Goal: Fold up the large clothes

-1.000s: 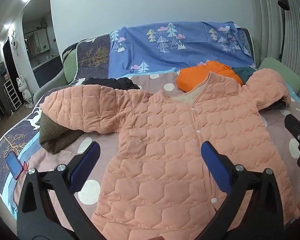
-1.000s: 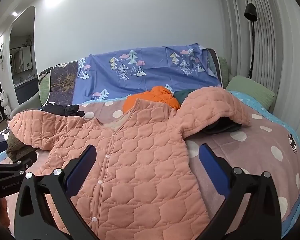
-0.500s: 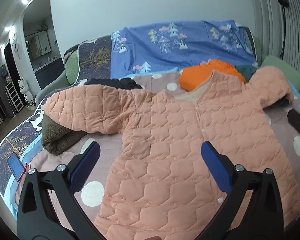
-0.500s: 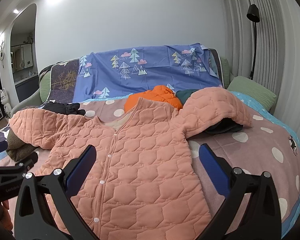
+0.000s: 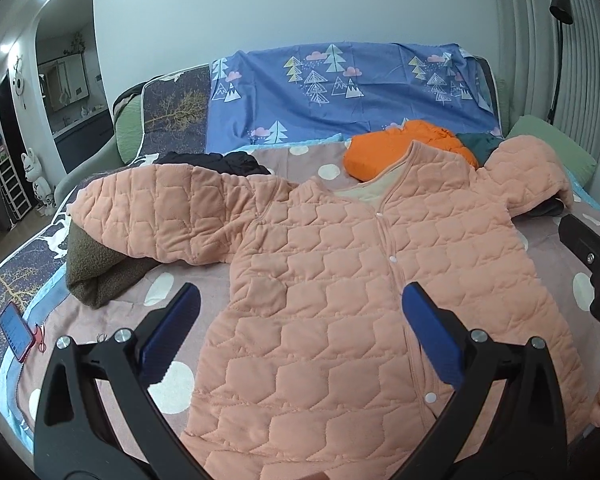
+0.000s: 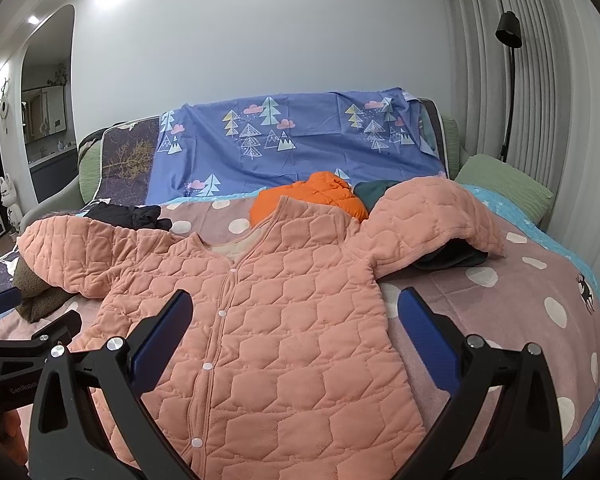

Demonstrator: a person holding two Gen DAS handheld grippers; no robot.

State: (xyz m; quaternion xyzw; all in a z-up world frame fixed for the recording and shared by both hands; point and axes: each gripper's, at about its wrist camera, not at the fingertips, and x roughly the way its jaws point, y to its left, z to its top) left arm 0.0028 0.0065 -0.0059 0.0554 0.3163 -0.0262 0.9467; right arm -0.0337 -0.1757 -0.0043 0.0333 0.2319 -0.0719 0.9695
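Note:
A large peach quilted jacket (image 5: 340,280) lies spread face up on the bed, buttoned, both sleeves stretched out to the sides. It also shows in the right wrist view (image 6: 284,312). My left gripper (image 5: 300,312) is open and empty, held above the jacket's lower left half. My right gripper (image 6: 296,320) is open and empty above the jacket's lower right half. Its left sleeve (image 5: 168,216) rests on a brown garment; its right sleeve (image 6: 432,220) lies over dark clothes.
An orange jacket (image 5: 400,144) and dark green clothes lie behind the collar. A black garment (image 5: 220,162) and brown fleece (image 5: 96,268) lie at the left. A red phone (image 5: 16,330) lies near the bed's left edge. The pink dotted blanket (image 6: 520,304) covers the bed.
Both grippers have drawn back and risen slightly, so the jacket sits a little lower and farther in view. The jacket has not moved. Both stay open.

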